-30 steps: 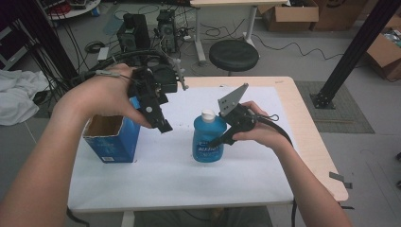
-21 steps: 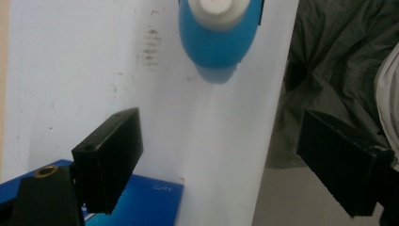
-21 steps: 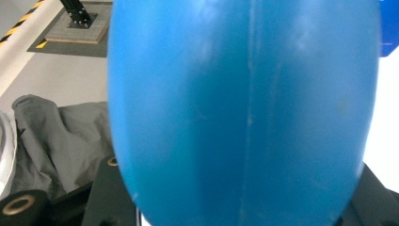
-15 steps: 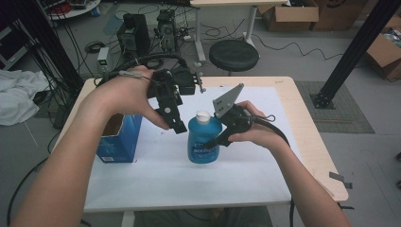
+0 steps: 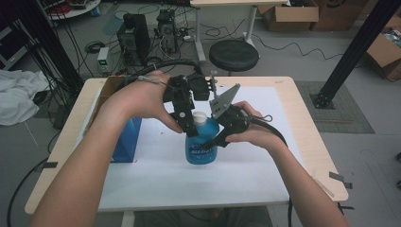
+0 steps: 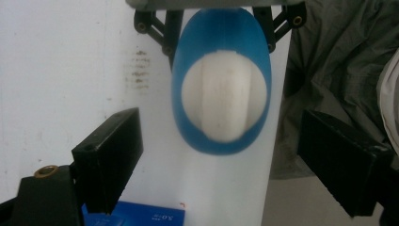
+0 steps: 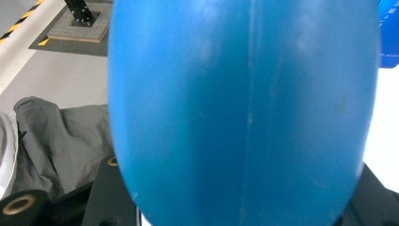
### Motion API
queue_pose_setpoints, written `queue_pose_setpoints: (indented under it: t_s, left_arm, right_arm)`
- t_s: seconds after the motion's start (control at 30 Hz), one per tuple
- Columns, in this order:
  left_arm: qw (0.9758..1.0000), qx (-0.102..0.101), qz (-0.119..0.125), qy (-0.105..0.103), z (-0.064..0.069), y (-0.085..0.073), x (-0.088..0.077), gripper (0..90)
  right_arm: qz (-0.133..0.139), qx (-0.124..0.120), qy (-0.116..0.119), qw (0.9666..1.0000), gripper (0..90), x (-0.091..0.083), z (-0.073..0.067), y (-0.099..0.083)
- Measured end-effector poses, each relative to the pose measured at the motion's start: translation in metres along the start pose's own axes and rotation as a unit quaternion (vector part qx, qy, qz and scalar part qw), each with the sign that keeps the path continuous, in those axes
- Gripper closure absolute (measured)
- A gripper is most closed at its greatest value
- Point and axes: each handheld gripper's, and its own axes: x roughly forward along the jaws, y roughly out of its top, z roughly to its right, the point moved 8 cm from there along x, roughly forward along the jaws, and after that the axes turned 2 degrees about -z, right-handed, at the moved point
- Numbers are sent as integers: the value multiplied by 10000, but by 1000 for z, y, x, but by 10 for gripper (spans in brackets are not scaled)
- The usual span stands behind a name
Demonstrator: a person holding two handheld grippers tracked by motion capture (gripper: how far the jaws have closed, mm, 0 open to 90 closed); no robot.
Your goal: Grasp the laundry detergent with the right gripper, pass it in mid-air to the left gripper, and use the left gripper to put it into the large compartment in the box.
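Right gripper clamped blue bottle, table centre | left gripper spread wide above white cap, bottle's 12 o'clock | blue box at 9 | risk: off-centre closing would glance off cap, tilting bottle in grip.

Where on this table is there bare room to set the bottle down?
Bare white mat lies in front of the blue bottle, toward the near edge, and right of it toward the wooden rim. It is crowded around the bottle and at the blue box on its left.
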Motion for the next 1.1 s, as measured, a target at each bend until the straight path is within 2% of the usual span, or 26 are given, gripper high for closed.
queue_pose_setpoints:
  t_s: [0.33, 0.73, 1.1]
  left_arm:
    - [9999, 162, -31, -4, 1, 10, 16, 161]
    - [9999, 148, -12, -1, -1, 13, 24, 168]
    - [9999, 143, -46, 35, -2, 13, 28, 212]
  right_arm:
    - [29, -16, -8, 10000, 450, -2, 0, 1]
    - [23, 72, 25, 10000, 450, -4, -1, -1]
    - [16, 131, 40, 9999, 449, -4, -2, -2]
